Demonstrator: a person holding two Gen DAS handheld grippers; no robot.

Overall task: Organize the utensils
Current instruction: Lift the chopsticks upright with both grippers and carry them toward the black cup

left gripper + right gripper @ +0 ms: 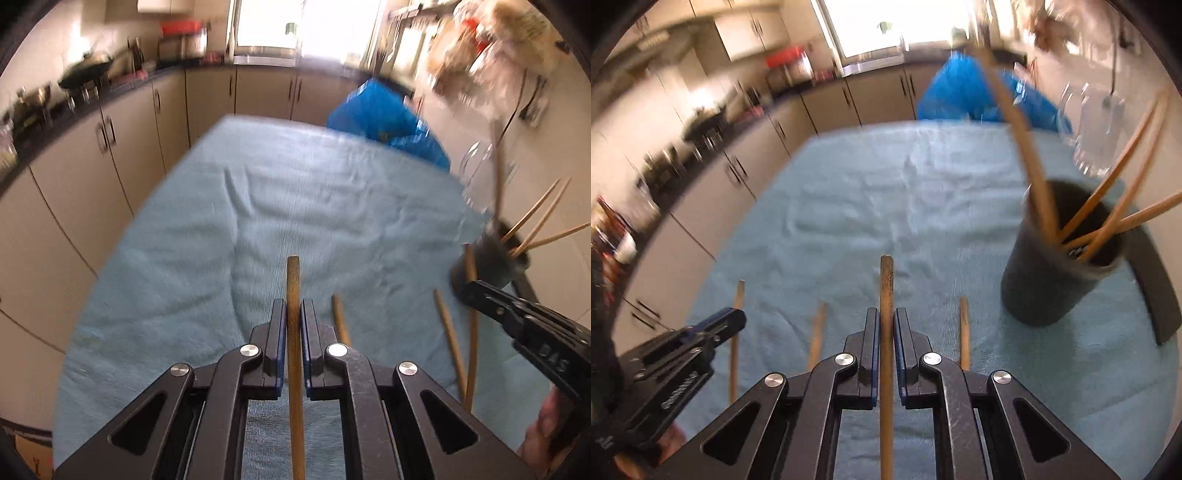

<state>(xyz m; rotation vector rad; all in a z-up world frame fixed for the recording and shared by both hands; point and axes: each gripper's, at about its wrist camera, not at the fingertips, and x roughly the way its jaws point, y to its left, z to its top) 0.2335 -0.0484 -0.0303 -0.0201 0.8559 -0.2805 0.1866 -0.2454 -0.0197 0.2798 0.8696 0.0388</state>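
Lengthwise, chopstick (294, 295) pointing forward

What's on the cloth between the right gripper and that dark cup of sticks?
In the right wrist view, one loose wooden chopstick lies on the light blue cloth between the right gripper and the dark round cup.

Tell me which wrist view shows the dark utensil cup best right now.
The right wrist view: the dark cup stands upright on the blue cloth, its open mouth and the sticks inside plainly visible. The left wrist view only catches the cup near the right edge, smaller and partly hidden behind the right claw.
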